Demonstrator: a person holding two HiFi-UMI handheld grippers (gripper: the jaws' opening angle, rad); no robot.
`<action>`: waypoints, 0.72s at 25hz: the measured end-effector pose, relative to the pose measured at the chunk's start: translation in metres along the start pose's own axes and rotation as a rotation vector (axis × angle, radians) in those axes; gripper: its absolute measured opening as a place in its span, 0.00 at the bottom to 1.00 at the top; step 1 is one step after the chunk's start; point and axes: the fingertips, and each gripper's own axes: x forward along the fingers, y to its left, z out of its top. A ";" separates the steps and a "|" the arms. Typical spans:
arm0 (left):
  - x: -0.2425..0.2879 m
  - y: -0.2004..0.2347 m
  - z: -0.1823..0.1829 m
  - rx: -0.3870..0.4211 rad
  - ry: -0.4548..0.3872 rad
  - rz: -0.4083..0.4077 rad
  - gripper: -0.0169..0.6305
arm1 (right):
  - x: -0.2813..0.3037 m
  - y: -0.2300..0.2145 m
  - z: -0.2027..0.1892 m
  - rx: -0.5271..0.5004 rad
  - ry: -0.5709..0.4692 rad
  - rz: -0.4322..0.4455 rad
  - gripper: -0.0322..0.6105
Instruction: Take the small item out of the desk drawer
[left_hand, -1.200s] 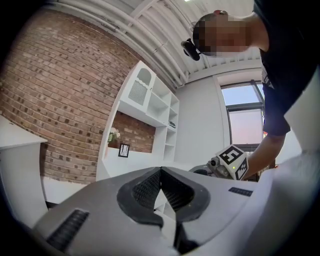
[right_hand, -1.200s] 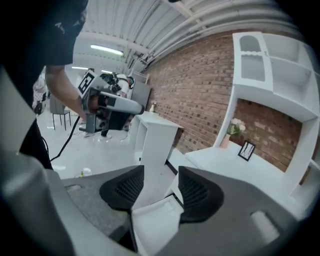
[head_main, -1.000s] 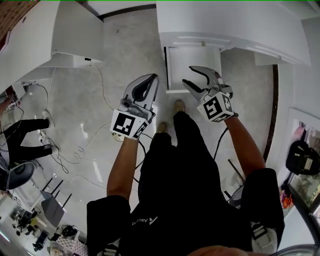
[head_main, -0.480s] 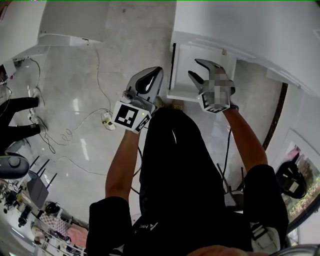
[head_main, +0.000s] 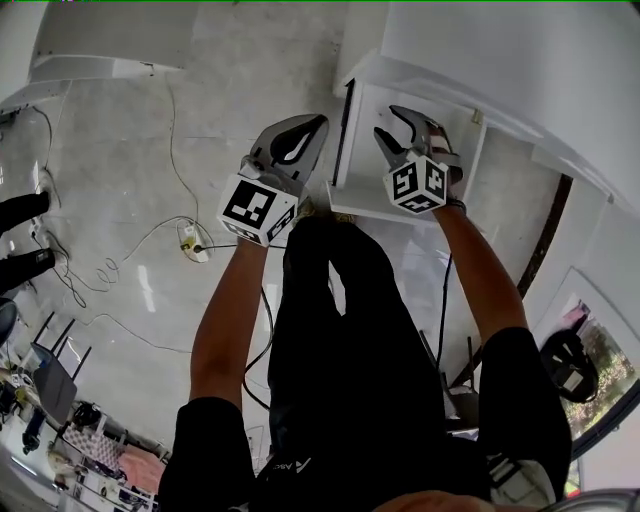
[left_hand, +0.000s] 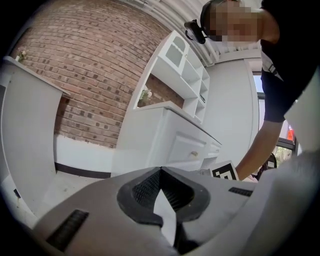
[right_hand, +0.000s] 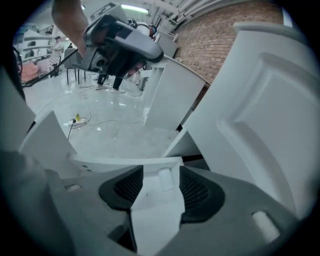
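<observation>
The white desk drawer (head_main: 362, 150) stands pulled out under the white desk (head_main: 500, 60). My right gripper (head_main: 386, 124) hangs over the drawer, open. Seen in the right gripper view, a small pale oblong item (right_hand: 164, 178) lies on the drawer's floor between the open jaws (right_hand: 161, 187), just behind the drawer's wall (right_hand: 125, 162). In the head view I cannot make the item out. My left gripper (head_main: 320, 122) hovers left of the drawer's edge, above the floor, shut with nothing in it. The left gripper view shows its tips (left_hand: 160, 169) meeting.
A power strip (head_main: 190, 240) with loose cables lies on the grey floor to the left. A second white desk (head_main: 110, 40) stands at the top left. White cabinets (left_hand: 175, 140) line a brick wall. My own legs (head_main: 340, 330) are right below the drawer.
Both grippers have moved forward towards the desk. The right one, short of the drawer before, now hangs over it. The left one stays shut beside it.
</observation>
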 end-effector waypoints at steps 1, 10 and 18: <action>0.002 0.003 -0.006 -0.001 0.004 -0.006 0.02 | 0.010 0.001 -0.006 -0.003 0.013 -0.004 0.39; 0.011 0.027 -0.054 -0.019 0.022 -0.034 0.02 | 0.080 0.005 -0.039 -0.047 0.084 -0.005 0.39; 0.011 0.044 -0.091 -0.026 0.037 -0.050 0.02 | 0.127 0.007 -0.059 -0.076 0.112 -0.025 0.41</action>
